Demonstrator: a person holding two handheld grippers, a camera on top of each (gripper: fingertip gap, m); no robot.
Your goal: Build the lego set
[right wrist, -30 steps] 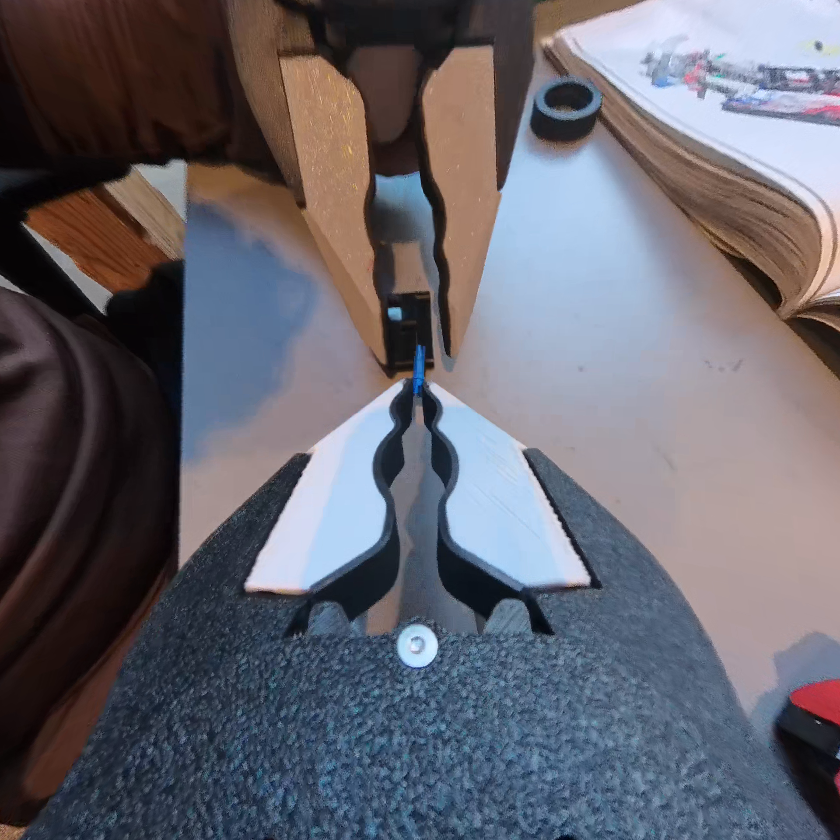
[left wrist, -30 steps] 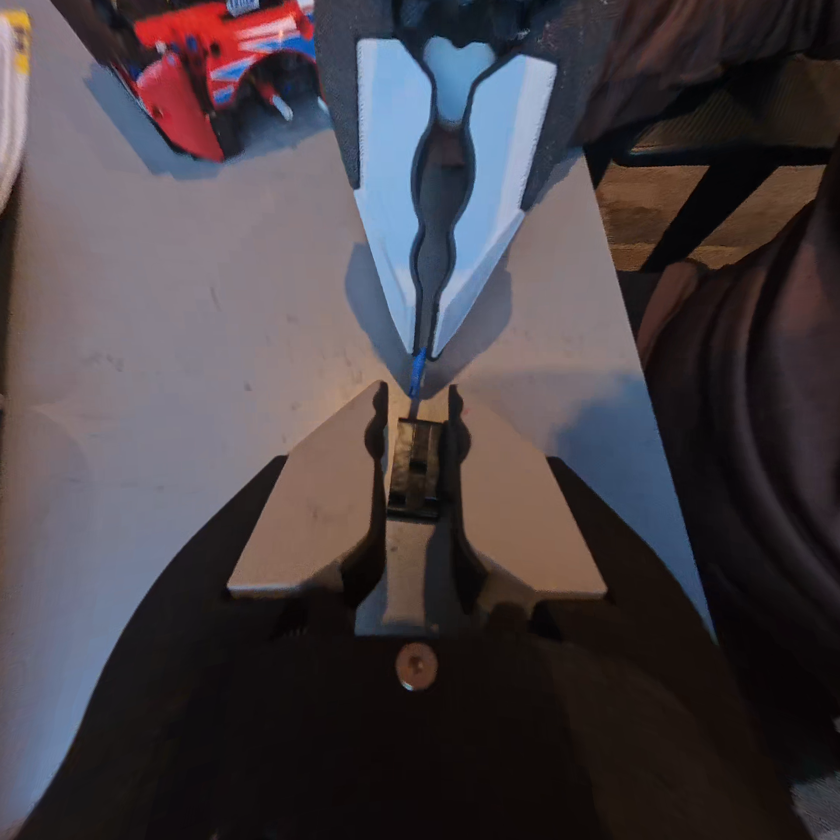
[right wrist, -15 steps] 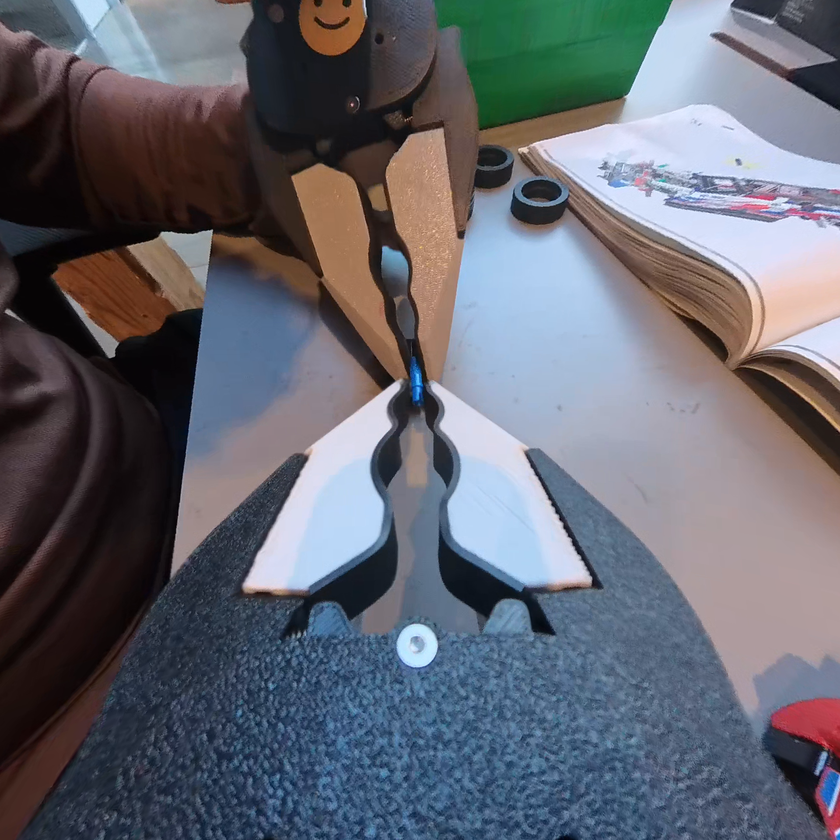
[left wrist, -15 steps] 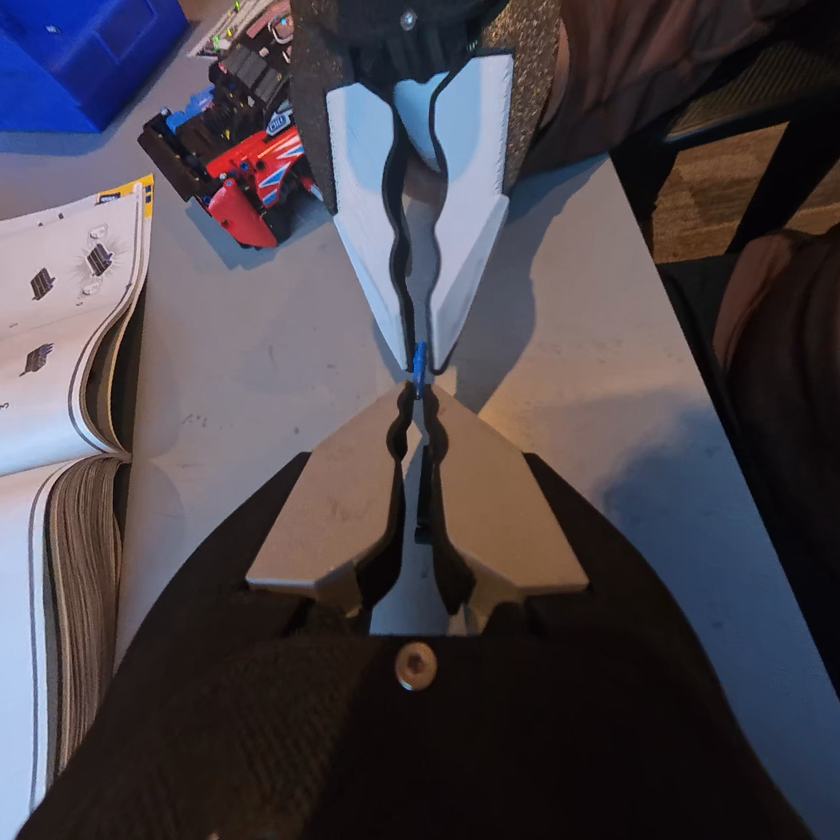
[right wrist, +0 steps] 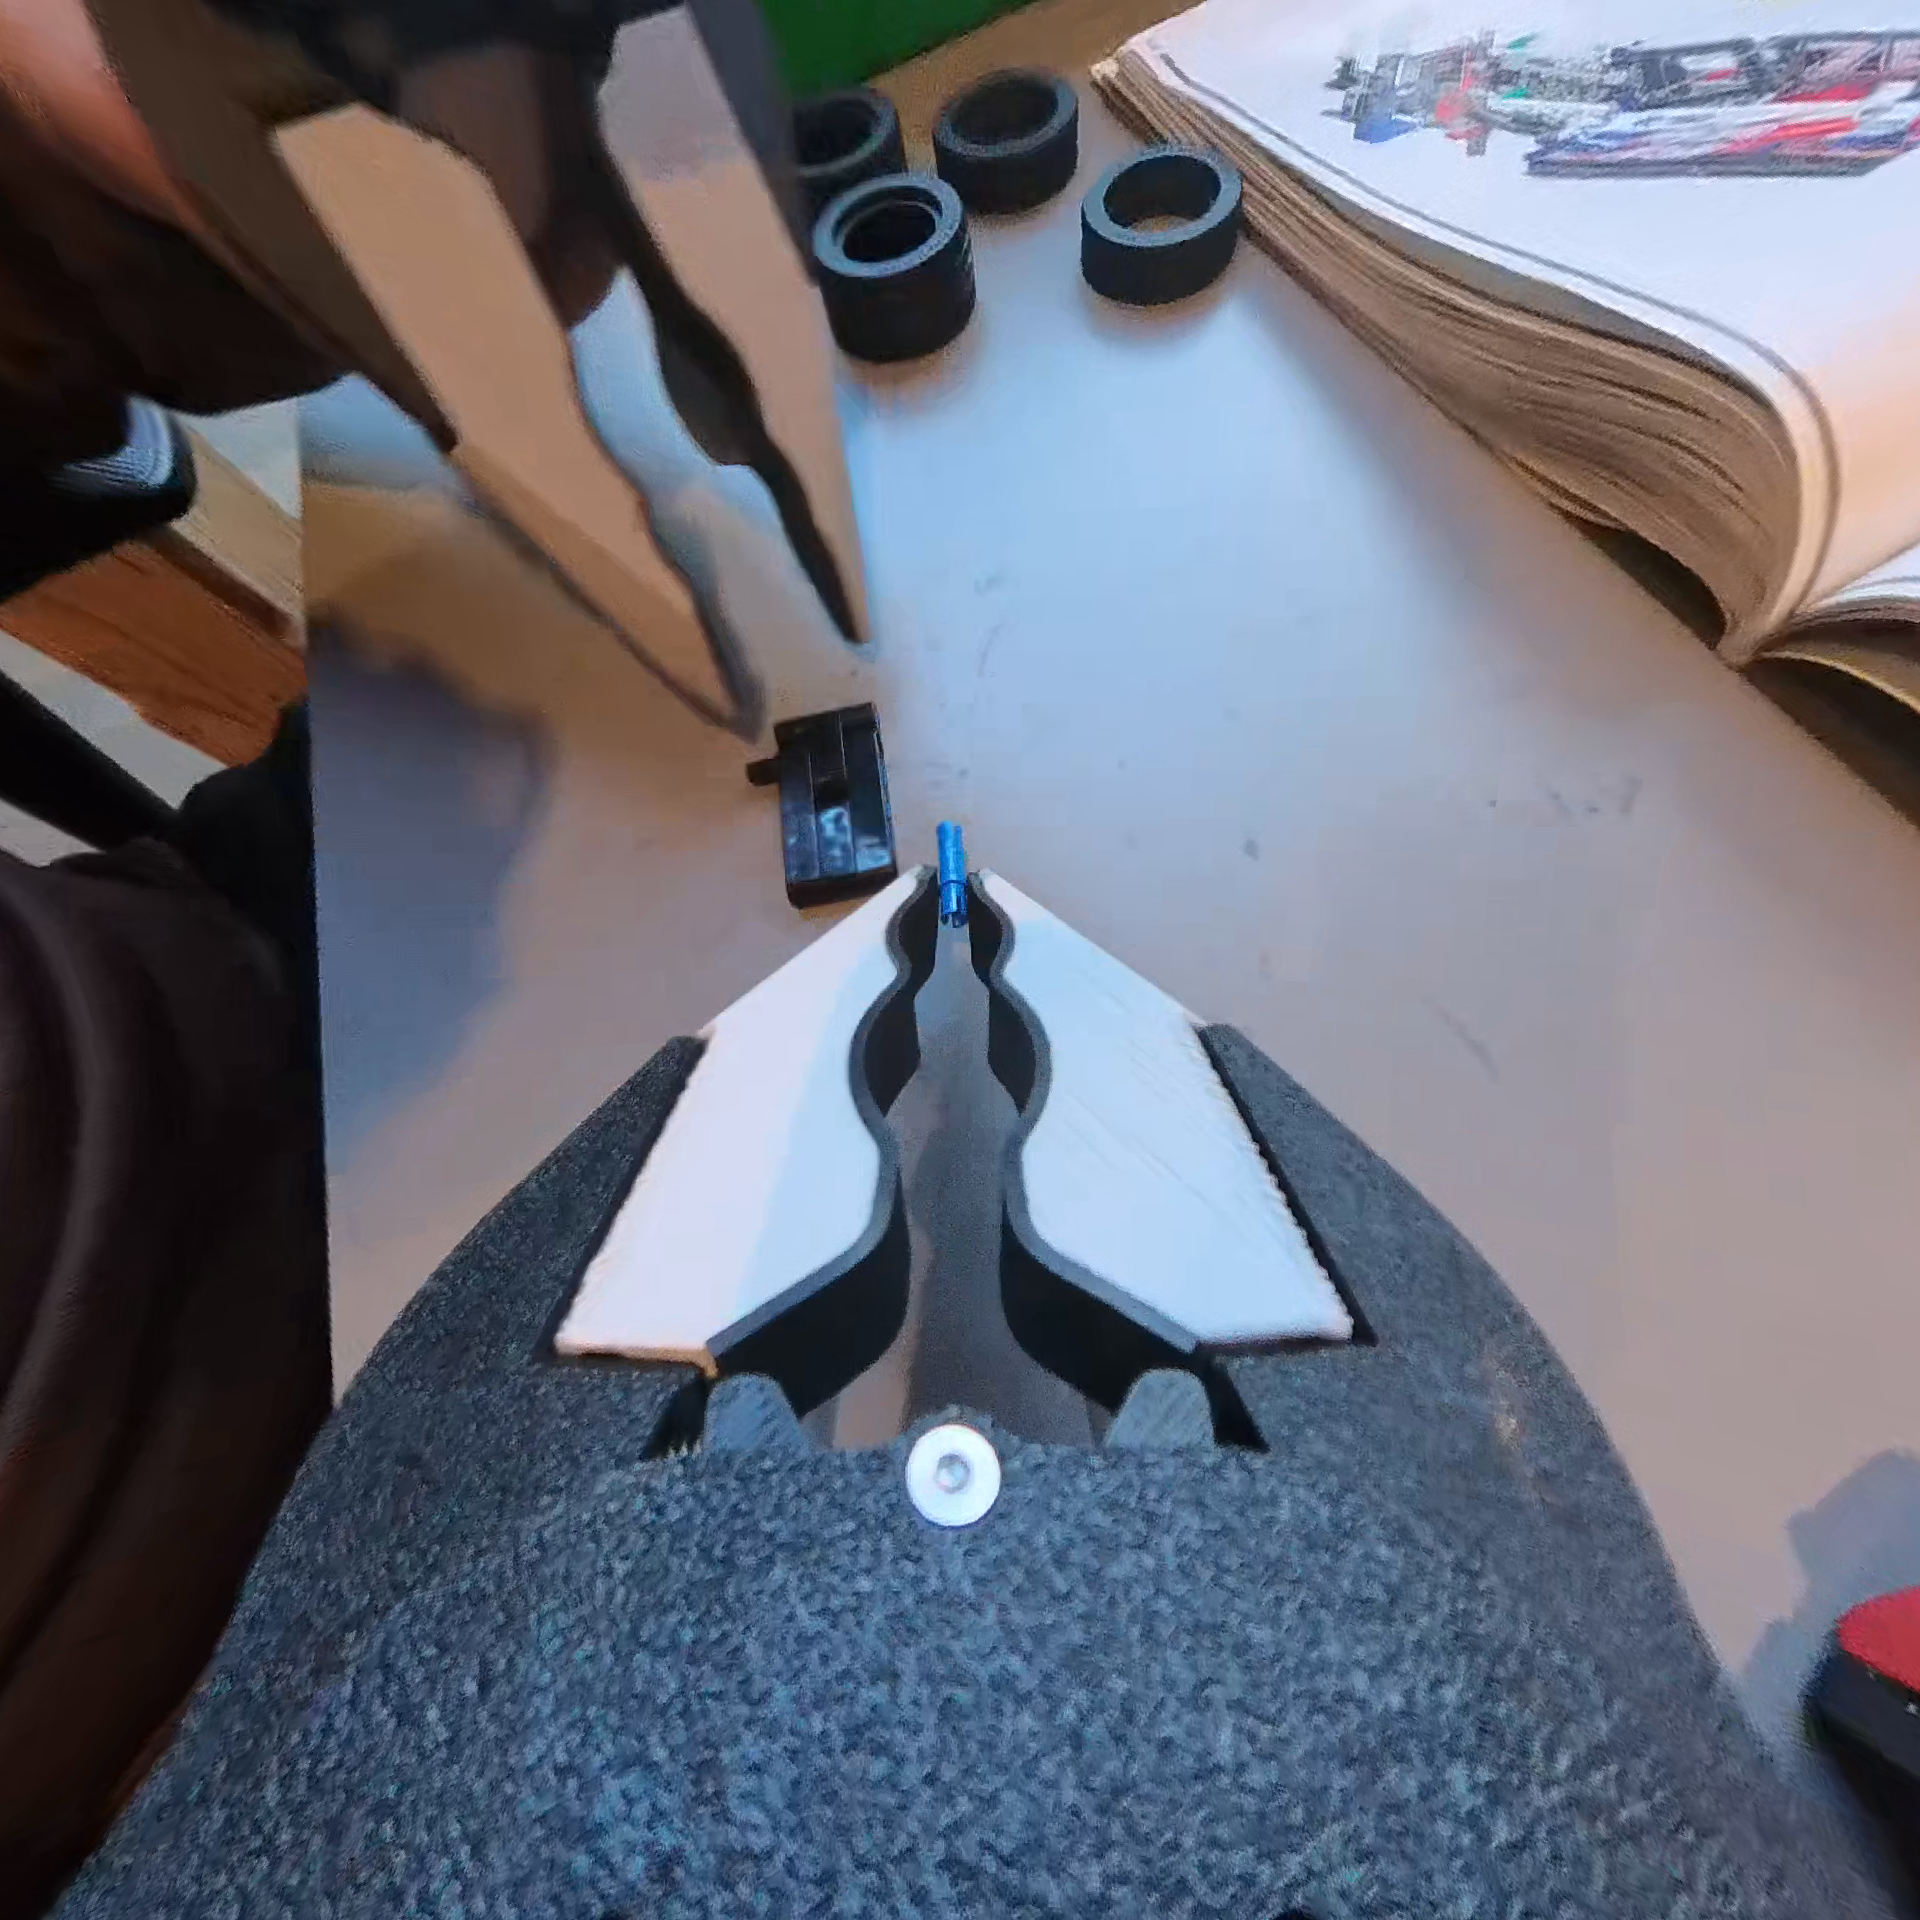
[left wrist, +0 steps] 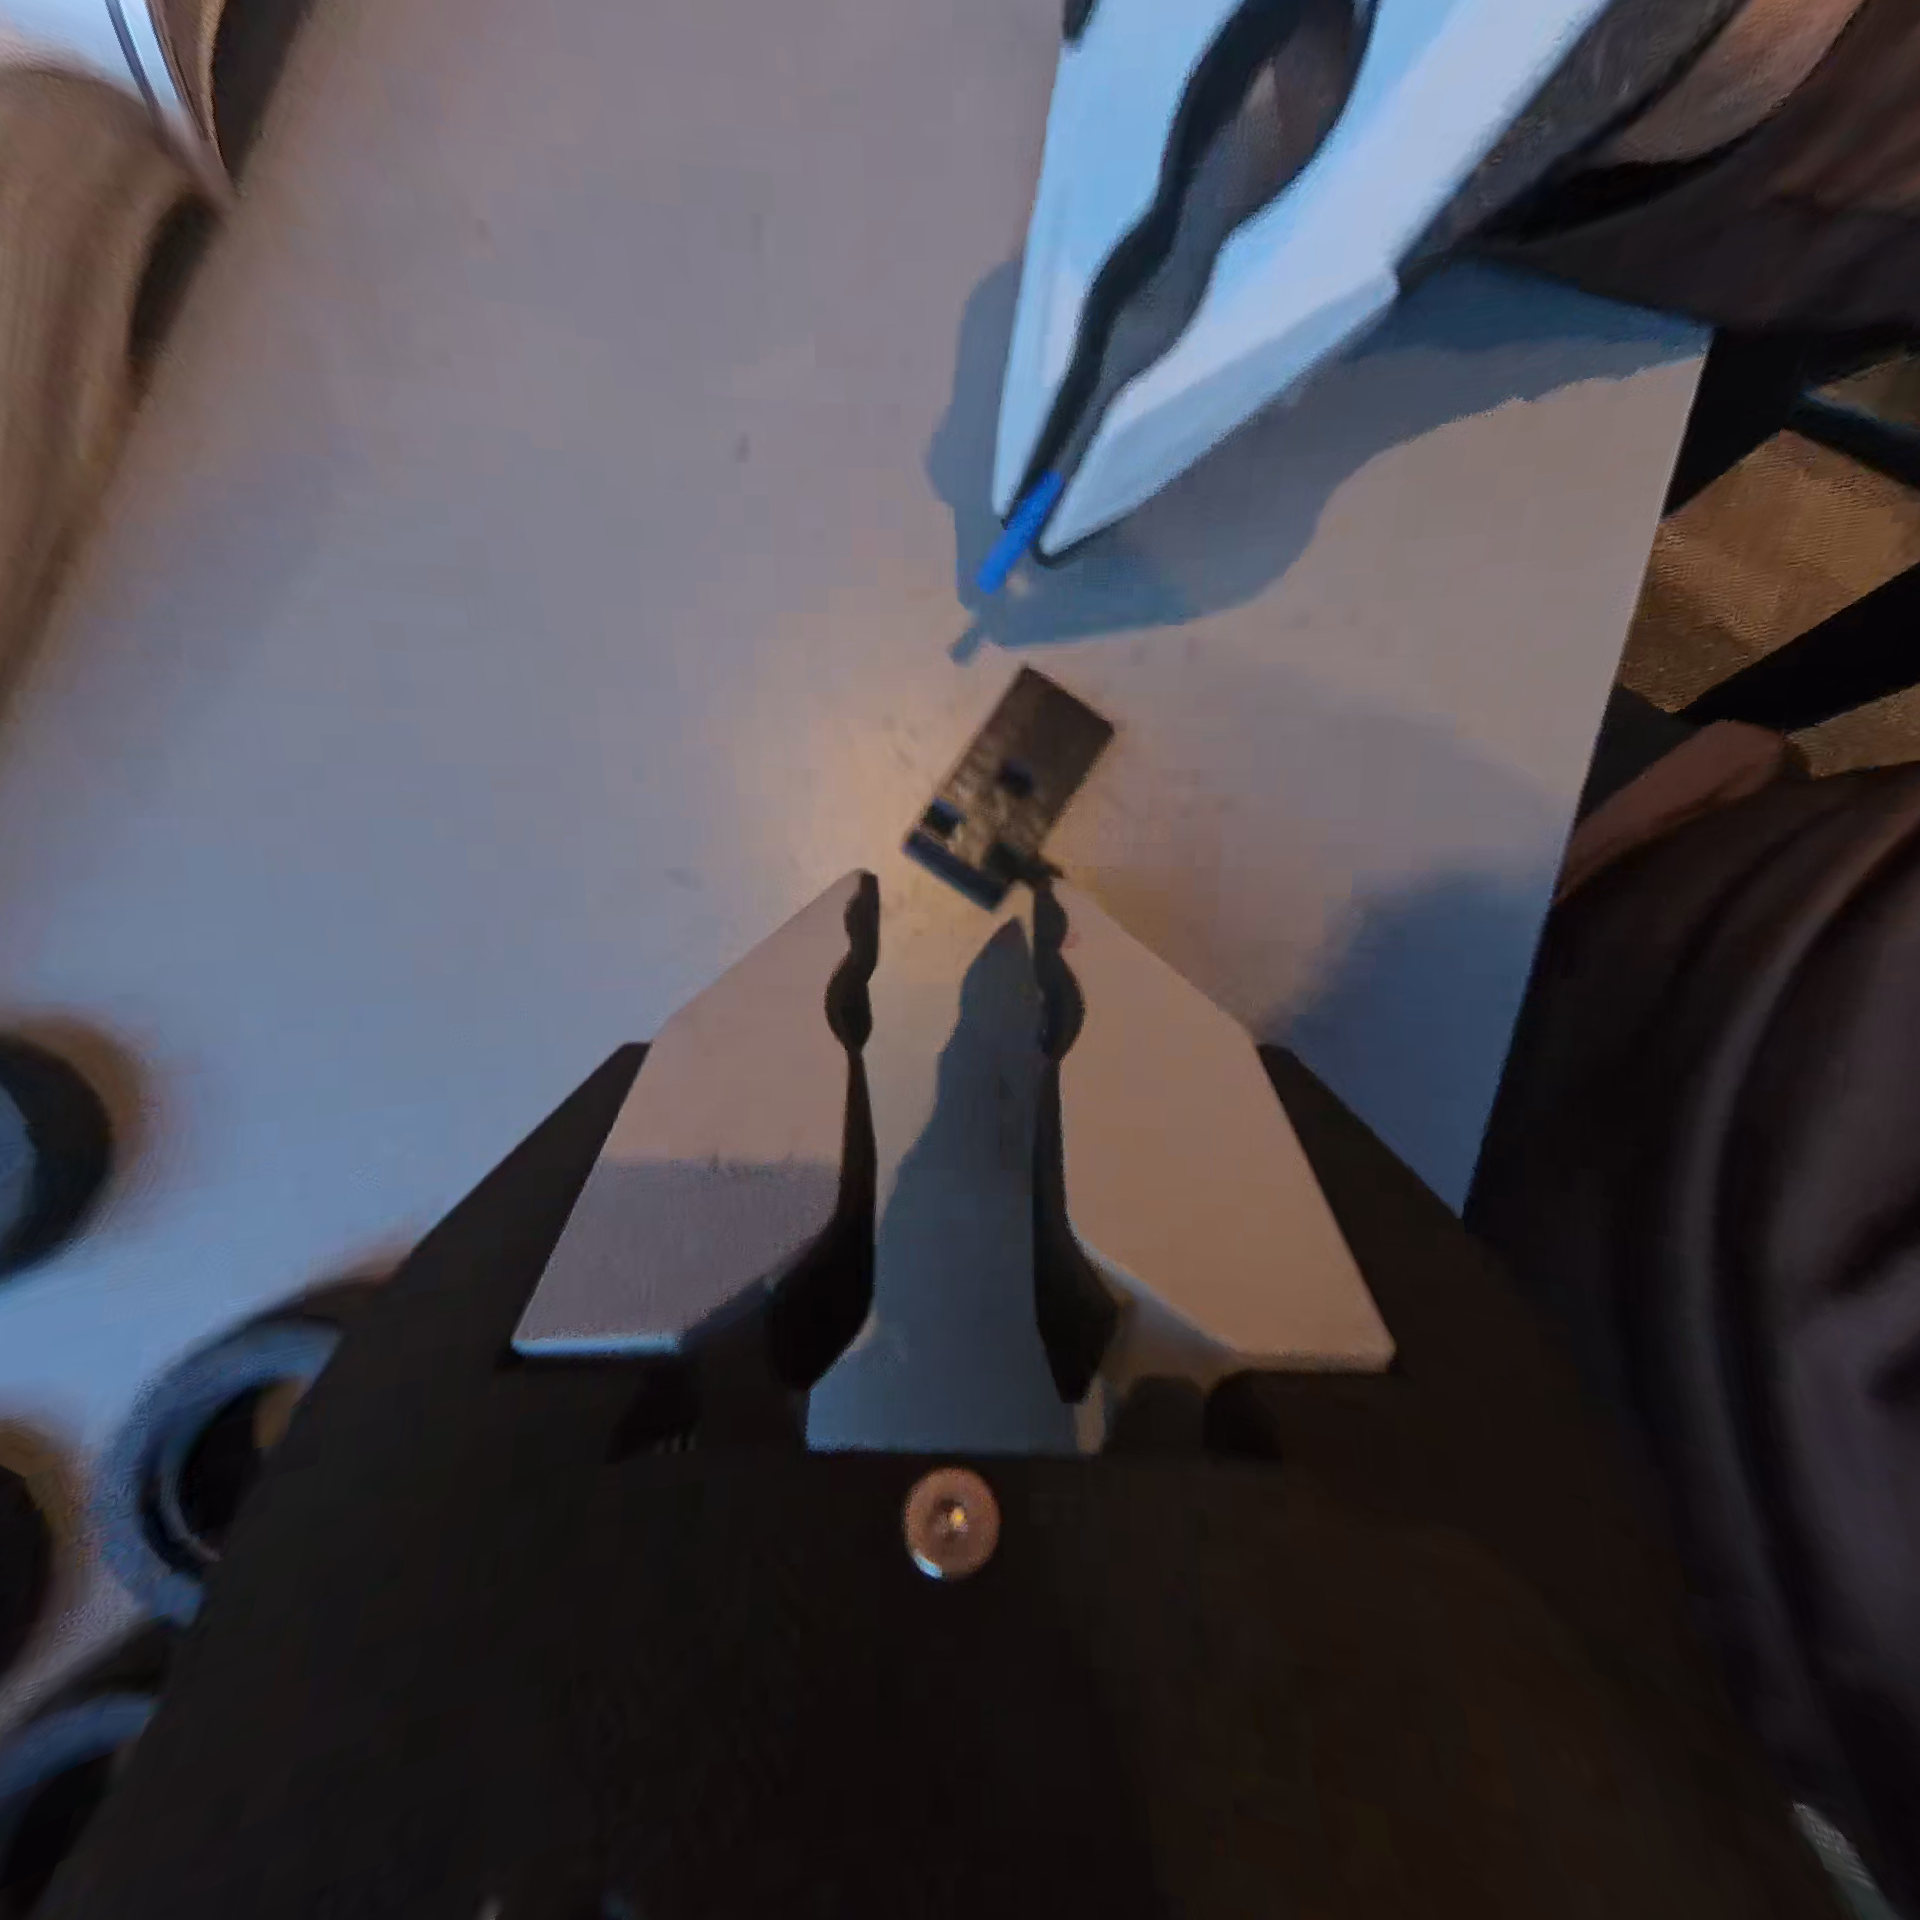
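**A:** Where is the piece sitting?

**B:** The black lego piece [right wrist: 834, 802] is lying flat on the grey table [right wrist: 1247, 727], free of both tools. I am pinching the blue pin [right wrist: 950, 871] at the very tips of my right gripper [right wrist: 948, 883], with roughly half of it sticking out forward, just beside the piece's near end. My left gripper [left wrist: 951, 899] is standing open and empty, its tips hovering just next to the piece.

**A:** How are you planning the next move?

**B:** I am judging that the left tool needs to clamp the piece by its long sides and hold it steady, with a hole facing the pin. Then I should be lining the pin straight with that hole and pushing along its axis, because a pin gripped this shallowly could swivel or slip.

**A:** Anything unclear?

**B:** The left view is blurring badly, so I am not making out the piece's holes. The instruction book [right wrist: 1558, 312] and a red part [right wrist: 1870, 1683] are running off the frame, and only the black tyres [right wrist: 899, 265] are showing clearly.
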